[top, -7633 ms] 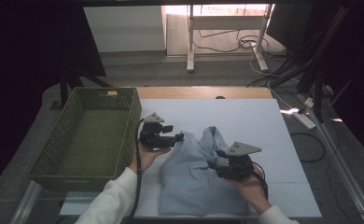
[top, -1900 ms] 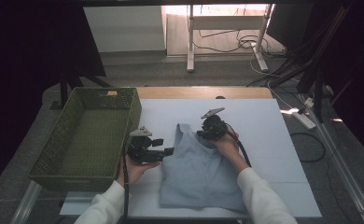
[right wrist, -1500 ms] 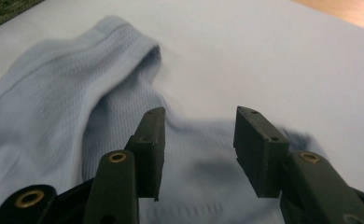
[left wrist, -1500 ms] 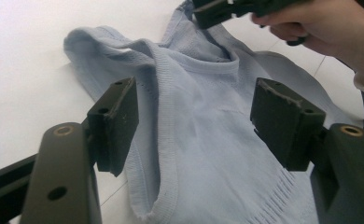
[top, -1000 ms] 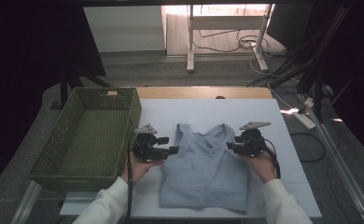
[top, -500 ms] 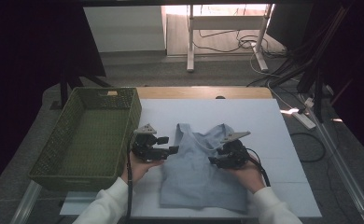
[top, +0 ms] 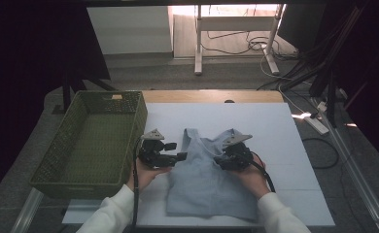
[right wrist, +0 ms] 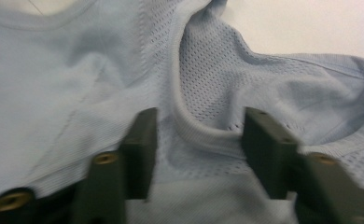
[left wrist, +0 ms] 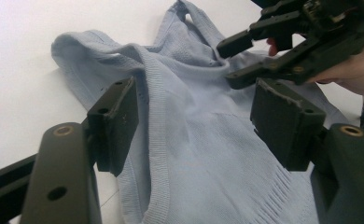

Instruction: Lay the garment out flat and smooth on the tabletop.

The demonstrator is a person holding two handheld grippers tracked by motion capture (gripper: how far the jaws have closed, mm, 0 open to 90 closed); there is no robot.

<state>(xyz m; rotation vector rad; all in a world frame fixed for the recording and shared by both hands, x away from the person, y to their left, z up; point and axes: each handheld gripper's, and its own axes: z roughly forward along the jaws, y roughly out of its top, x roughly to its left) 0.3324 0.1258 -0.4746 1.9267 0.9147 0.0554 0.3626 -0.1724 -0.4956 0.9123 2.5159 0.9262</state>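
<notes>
We have the pale blue sleeveless top (top: 208, 179) lying flat near the front edge of the white table (top: 275, 126), its straps pointing away from us, spread that way, we judge, so it can be folded neatly. Our left gripper (top: 180, 157) rests at the garment's left edge, just below the armhole; in its own view the jaws stand apart over the ribbed edge, nothing pinched, and we take it to be waiting there to steady or catch that side. Our right gripper (top: 218, 160) sits on the right shoulder area, where its jaws have just been closing; in the right gripper view they straddle the ribbed armhole hem (right wrist: 196, 133), cloth bunched between them, yet the pads do not seem to press on it. We read this as lining up a pinch on the hem, a firm place to lift from. The green wicker basket (top: 61, 160) stands just left of the left gripper, empty and apart from the top. Nothing lies across the garment besides the two grippers themselves.
</notes>
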